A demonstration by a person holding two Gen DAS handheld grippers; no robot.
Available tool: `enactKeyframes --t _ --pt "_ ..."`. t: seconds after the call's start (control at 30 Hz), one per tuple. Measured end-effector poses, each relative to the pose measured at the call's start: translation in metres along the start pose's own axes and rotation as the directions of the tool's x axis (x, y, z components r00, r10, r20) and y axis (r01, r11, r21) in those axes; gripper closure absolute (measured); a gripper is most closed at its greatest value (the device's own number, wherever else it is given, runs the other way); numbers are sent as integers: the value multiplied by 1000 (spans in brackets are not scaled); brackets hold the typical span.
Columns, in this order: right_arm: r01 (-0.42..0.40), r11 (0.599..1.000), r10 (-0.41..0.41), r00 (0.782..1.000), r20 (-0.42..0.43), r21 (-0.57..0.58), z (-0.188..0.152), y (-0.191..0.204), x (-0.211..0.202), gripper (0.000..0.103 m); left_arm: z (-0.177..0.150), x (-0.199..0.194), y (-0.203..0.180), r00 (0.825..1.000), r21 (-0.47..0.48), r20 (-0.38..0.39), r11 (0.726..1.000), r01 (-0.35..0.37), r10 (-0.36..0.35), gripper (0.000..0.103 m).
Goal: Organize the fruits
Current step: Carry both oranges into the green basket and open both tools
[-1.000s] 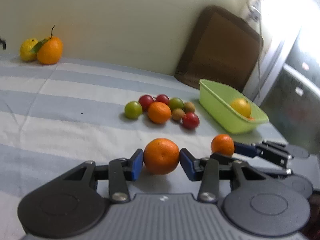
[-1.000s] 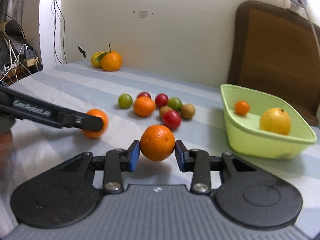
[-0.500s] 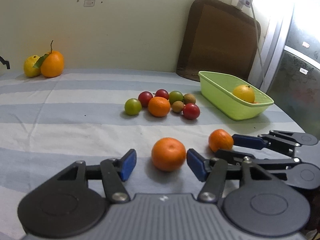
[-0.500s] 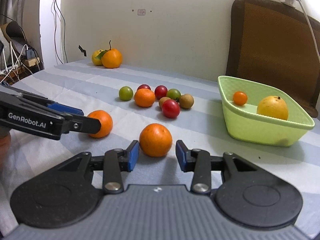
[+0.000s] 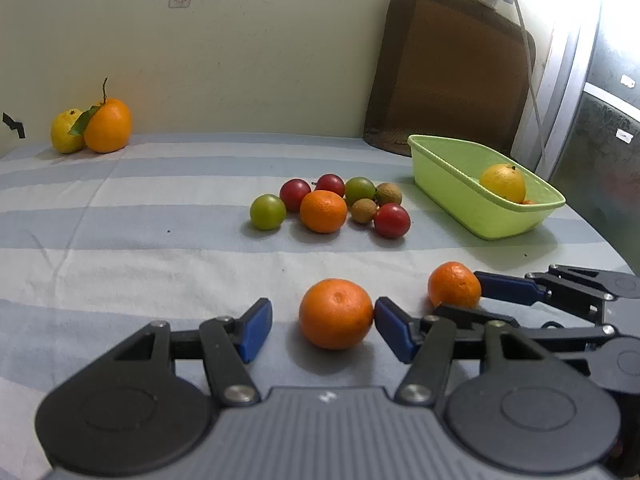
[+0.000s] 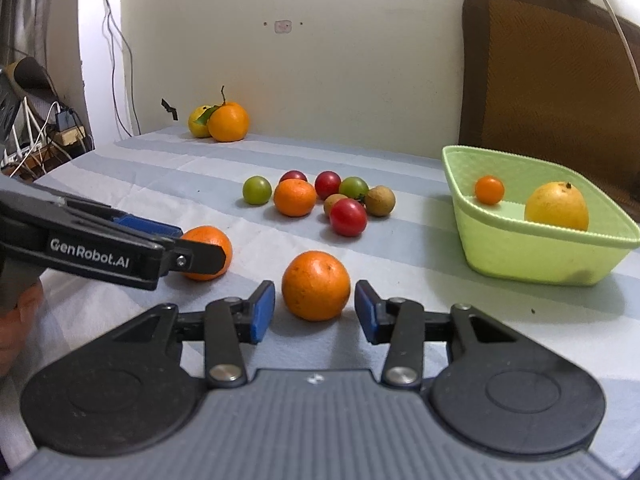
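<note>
A striped cloth (image 5: 120, 240), pale blue and white and lightly creased, covers the table. Far left by the wall, a dimpled yellow citrus (image 5: 66, 131) touches a smooth orange (image 5: 108, 125) with stem and leaf. Mid-table lies a loose cluster (image 5: 332, 206): glossy green and red round fruits, two dull brown rough-skinned ones, and a pebbly mandarin. At the right stands a lime-green plastic tub (image 5: 452, 184), rectangular with a rolled rim; in it lie a yellow citrus (image 6: 557, 207) and a tiny orange fruit (image 6: 489, 189).

In the left wrist view, the left gripper (image 5: 323, 330) sits low over the cloth, tilted downward, its blue-padded black fingers apart around a round, pitted mandarin (image 5: 337, 313) that rests on the cloth. The right-hand pad touches or nearly touches the peel; the left-hand pad stands clear of it. Nothing is clamped.

In the right wrist view, the right gripper (image 6: 315, 312) is posed the same way, low and angled down, fingers apart with a second mandarin (image 6: 316, 286) on the cloth between them, a gap at each pad. That view shows the left gripper from the side, entering from the left edge, with part of a hand (image 6: 16, 320) beneath it. The two mandarins lie near each other, not touching, well short of the tub.
</note>
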State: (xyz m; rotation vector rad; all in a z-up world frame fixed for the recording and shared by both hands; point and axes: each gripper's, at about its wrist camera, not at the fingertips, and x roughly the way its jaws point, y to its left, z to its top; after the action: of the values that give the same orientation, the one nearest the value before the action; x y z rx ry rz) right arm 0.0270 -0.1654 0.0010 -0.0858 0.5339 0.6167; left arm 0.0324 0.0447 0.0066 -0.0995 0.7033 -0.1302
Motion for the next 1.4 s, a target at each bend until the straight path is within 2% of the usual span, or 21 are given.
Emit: enactKeyframes --t 0.37,0.4,0.5,0.53,0.63,0.73,0.9,1.07,1.17,1.33,1.4 --pt "2 998 -1 1000 -19 56 1 1 3 56 -3 4 -2 1000 6 -7 1000 -17 17 45" --pt "-4 999 5 1000 -20 53 1 1 4 56 -4 4 -2 1000 9 -5 1000 -17 17 47" --pt "-5 999 5 1000 -21 38 1 1 5 60 -4 3 -4 1000 18 0 1000 7 -7 61" --pt "-4 999 4 1000 -21 38 1 0 5 62 -5 3 -5 1000 21 2 1000 7 -7 61" --pt "-10 999 11 1000 -15 47 1 -2 4 63 -4 3 -7 1000 30 6 1000 3 -3 62" --pt "-11 998 11 1000 8 55 1 -4 0 63 -1 -1 -2 998 -6 13 998 61 -61 62" --pt "8 997 -14 996 84 74 9 -13 -13 63 18 -8 -8 989 0 61 991 134 -134 62" --pt "89 991 -104 981 162 98 20 -39 -28 63 59 3 -27 968 14 81 972 235 -236 62" --pt "145 981 -168 969 183 132 27 -65 -33 63 85 18 -51 954 59 87 957 283 -287 62" --pt "199 968 -226 956 189 152 30 -94 -31 63 114 60 -87 942 88 33 940 331 -335 62" --pt "215 965 -240 954 180 148 29 -102 -27 63 120 79 -97 943 88 -2 939 332 -333 62"
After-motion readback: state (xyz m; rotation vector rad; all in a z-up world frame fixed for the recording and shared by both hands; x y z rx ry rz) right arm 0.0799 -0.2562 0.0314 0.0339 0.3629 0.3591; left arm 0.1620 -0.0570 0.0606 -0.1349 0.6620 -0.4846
